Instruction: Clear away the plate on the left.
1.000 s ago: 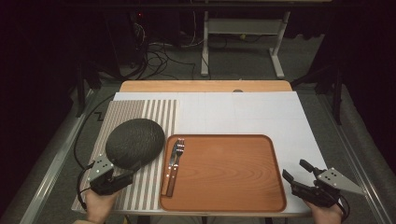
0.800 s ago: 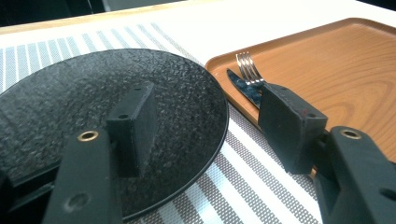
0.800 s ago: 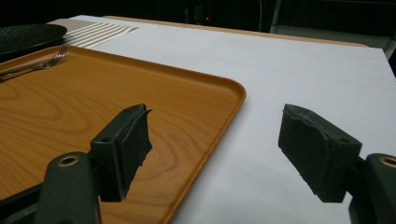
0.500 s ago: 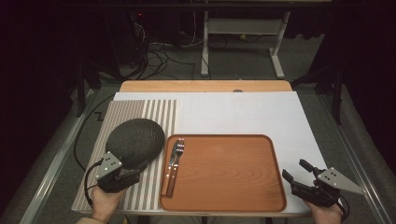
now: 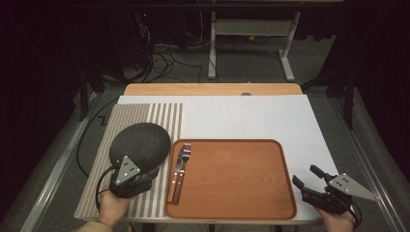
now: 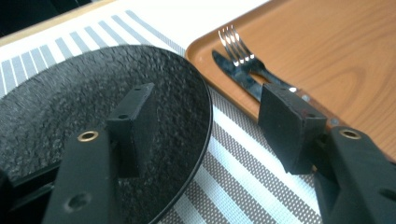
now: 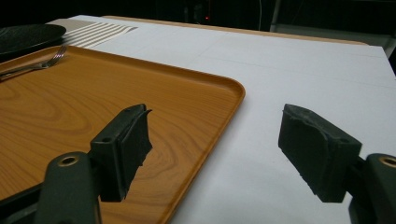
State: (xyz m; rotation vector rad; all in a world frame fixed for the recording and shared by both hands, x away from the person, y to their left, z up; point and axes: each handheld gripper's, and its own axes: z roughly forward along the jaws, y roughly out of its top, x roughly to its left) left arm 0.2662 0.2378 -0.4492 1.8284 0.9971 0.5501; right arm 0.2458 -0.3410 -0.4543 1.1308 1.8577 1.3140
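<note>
The dark plate [image 6: 93, 112] is seen partly beneath the spread left claw [image 6: 205, 123], its rim apparently between the jaws, untouched.

— How many plates sit by the tray [image 5: 232, 179]?
— One dark plate [image 5: 140, 145], just left of the tray.
— And cutlery?
— One fork [image 5: 184, 155] and one knife [image 5: 177, 180], both inside the tray at its left edge.
— Mats?
— One striped placemat [image 5: 159, 118], left of the tray.
— Grippers?
— Two: one hand-held gripper [image 5: 129, 180] left of the tray, another hand-held gripper [image 5: 305, 178] right of it.
</note>
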